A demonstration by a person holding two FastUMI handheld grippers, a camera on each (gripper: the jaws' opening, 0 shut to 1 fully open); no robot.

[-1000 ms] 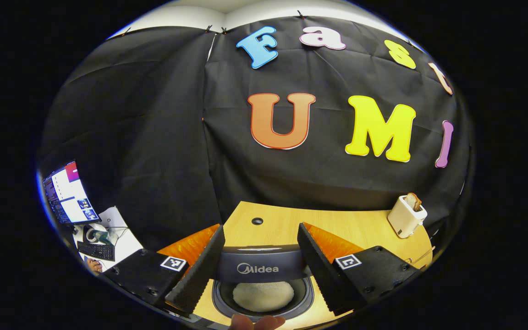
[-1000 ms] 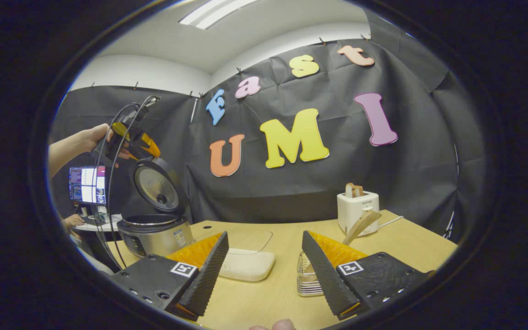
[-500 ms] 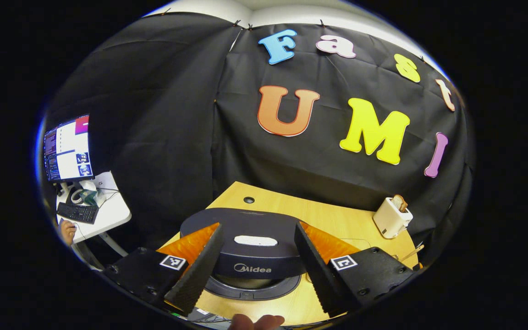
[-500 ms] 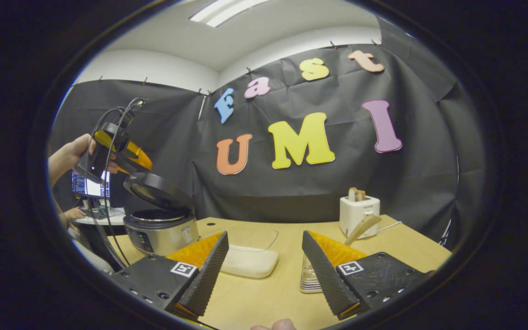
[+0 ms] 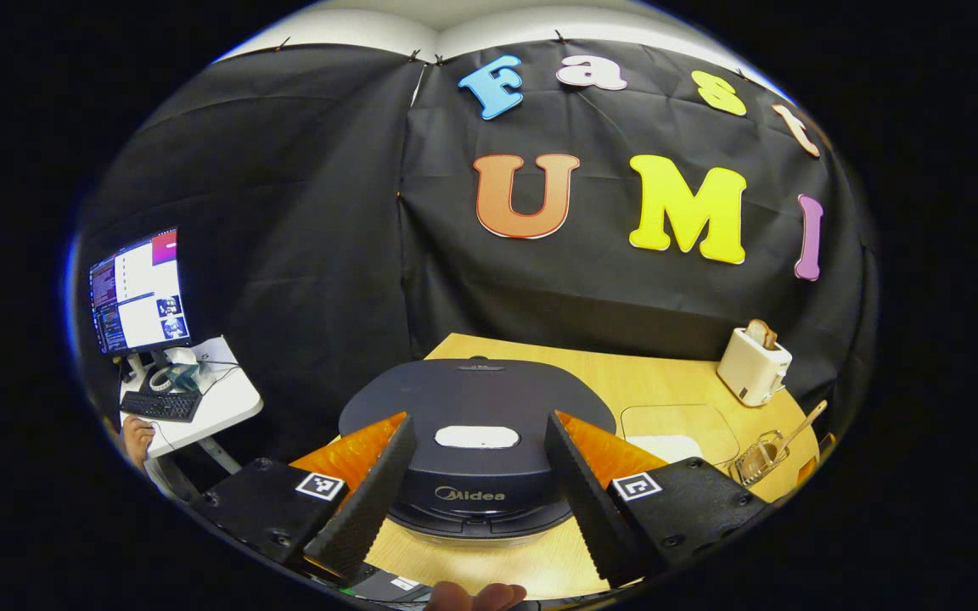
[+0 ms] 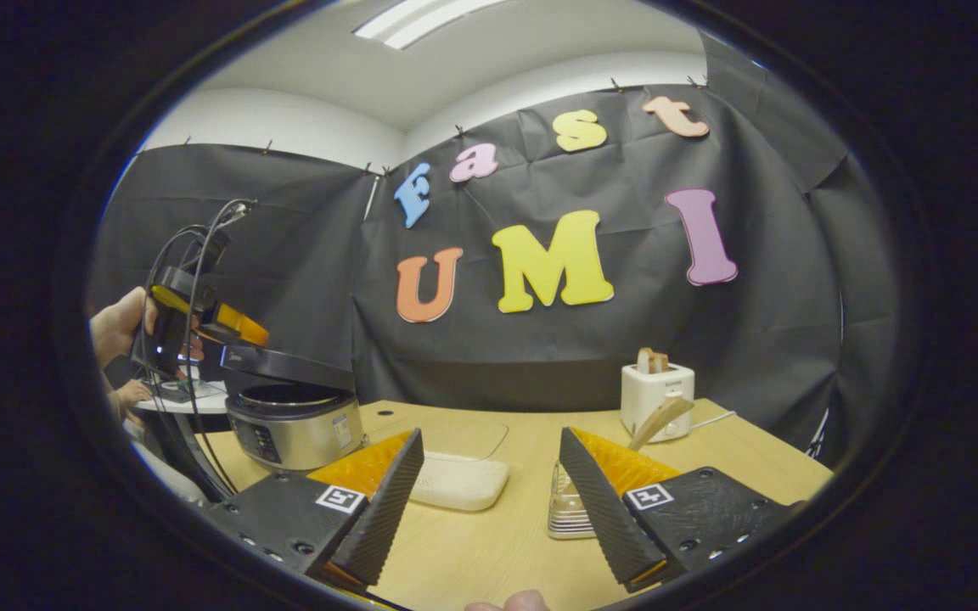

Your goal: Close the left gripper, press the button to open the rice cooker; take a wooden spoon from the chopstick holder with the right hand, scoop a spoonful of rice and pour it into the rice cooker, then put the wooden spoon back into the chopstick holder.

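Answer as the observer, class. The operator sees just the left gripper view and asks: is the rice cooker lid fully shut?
Observer: No. In the right gripper view the lid sits tilted above the rice cooker, with a gap under its raised edge.
Operator: Is the right gripper holding the spoon?
Observer: No. The right gripper has its jaws open and empty. The wooden spoon stands in the chopstick holder.

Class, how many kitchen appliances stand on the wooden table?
2: a dark-lidded silver rice cooker at the table's left end, and a white toaster holding bread, near the back wall.
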